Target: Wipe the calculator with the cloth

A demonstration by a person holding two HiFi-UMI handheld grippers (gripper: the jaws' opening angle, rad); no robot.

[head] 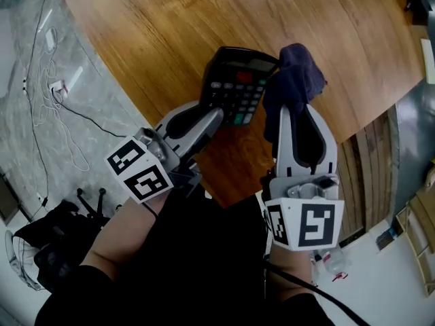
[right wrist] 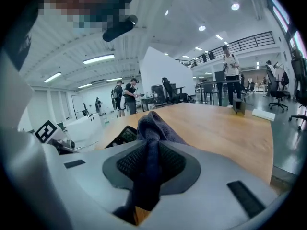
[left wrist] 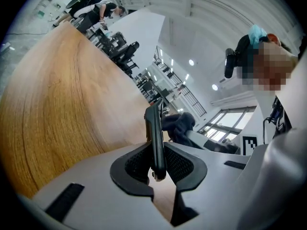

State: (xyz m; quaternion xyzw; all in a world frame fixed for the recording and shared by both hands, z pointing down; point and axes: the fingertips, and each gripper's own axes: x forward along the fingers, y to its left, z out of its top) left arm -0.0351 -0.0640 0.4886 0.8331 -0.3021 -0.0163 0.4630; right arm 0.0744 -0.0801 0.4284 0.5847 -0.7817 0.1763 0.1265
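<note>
**Both jaws loaded: calculator left, cloth right**

1. Left gripper (left wrist: pixel 158 168): jaws clenched on the calculator (left wrist: pixel 154 128). In the left gripper view the black body stands edge-on between the two ribbed pads and reaches out past them. In the head view the grip falls on the calculator's (head: pixel 238 85) near left edge, with the keys and display facing up.

2. Right gripper (right wrist: pixel 151 166): jaws grasping the cloth (right wrist: pixel 152 128). The cloth is dark blue and pinched into a narrow fold between the pads. A bunched tuft stands beyond the tips, and a tail hangs down behind them.

3. Position of the task items: the calculator is over the bench (head: pixel 170 26), close to its near edge. Whether its far end rests on the wood cannot be told. The cloth (head: pixel 293 77) sits at the calculator's far right corner; contact cannot be confirmed.

4. Grippers in the head view: the left gripper (head: pixel 216 114) and right gripper (head: pixel 293 111) lie side by side and point away from the person. Each carries a marker cube, left (head: pixel 139 172) and right (head: pixel 306 224).

5. Surroundings: the bench is warm wood grain with a curved left edge. White cables (head: pixel 58 87) lie on the pale floor beyond that edge.
</note>
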